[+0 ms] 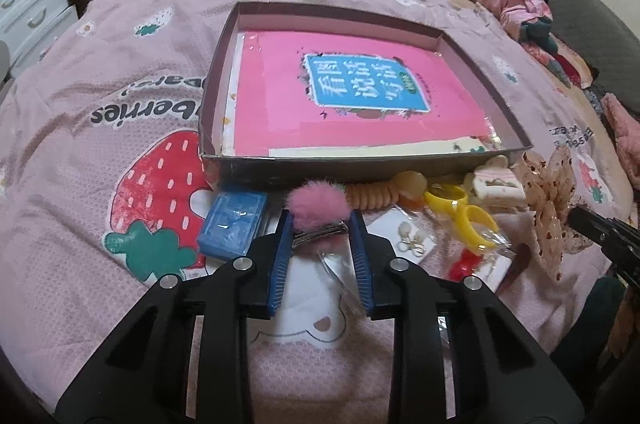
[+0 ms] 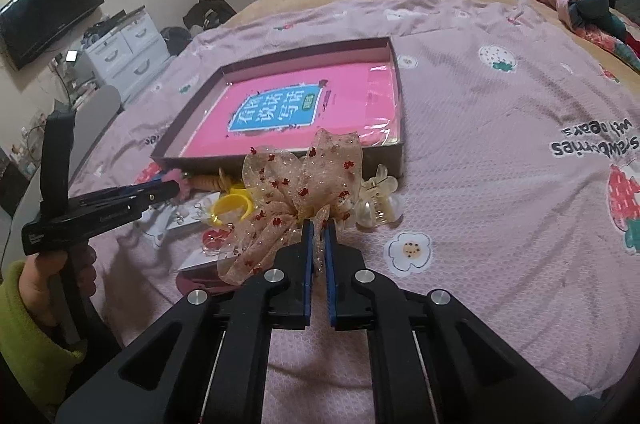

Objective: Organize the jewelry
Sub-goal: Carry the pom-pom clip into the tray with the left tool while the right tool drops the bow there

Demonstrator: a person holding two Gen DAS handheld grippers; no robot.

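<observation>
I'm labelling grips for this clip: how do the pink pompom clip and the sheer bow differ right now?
The pink pompom clip is small, fuzzy and plain pink; the sheer bow is larger, see-through beige with red specks. The left gripper pinches the pompom clip's metal bar; the right gripper pinches the bow's fabric. Both lie before the box.

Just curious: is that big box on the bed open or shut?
Open: the box has no lid on, and a pink book shows inside.

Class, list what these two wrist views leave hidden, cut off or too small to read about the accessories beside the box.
- Left wrist view: the pink pompom clip has its metal ends behind the left gripper's fingers.
- Left wrist view: the earrings card is too small to show detail.
- Right wrist view: the sheer bow hides the items behind it; the right gripper covers its tail.
</observation>
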